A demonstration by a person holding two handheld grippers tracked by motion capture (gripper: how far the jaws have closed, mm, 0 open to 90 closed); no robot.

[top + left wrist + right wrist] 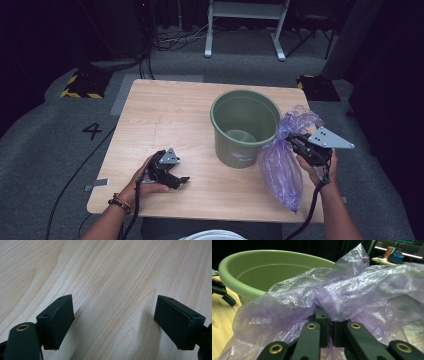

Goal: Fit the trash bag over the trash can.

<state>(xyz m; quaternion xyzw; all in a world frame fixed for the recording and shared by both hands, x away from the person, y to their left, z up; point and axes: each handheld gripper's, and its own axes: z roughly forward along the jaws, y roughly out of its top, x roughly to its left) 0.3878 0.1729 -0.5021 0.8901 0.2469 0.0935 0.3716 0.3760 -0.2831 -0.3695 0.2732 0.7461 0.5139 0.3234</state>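
Purple bag pinched and held up beside the green bucket

The right gripper [300, 141] is clenched on the gathered top of the purple plastic bag [281, 167], so it hangs free, likely ready to line the bucket [244, 126] just beyond the jaws. The left gripper [176, 179] rests released over bare table [112, 272], jaws apart, nothing between. A "4" [92, 130] marks the floor; the bucket's label is unreadable

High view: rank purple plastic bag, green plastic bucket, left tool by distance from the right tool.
1. Purple plastic bag: pinched in the right tool, hanging below.
2. Green plastic bucket: just left, table centre.
3. Left tool: far left, near table edge.
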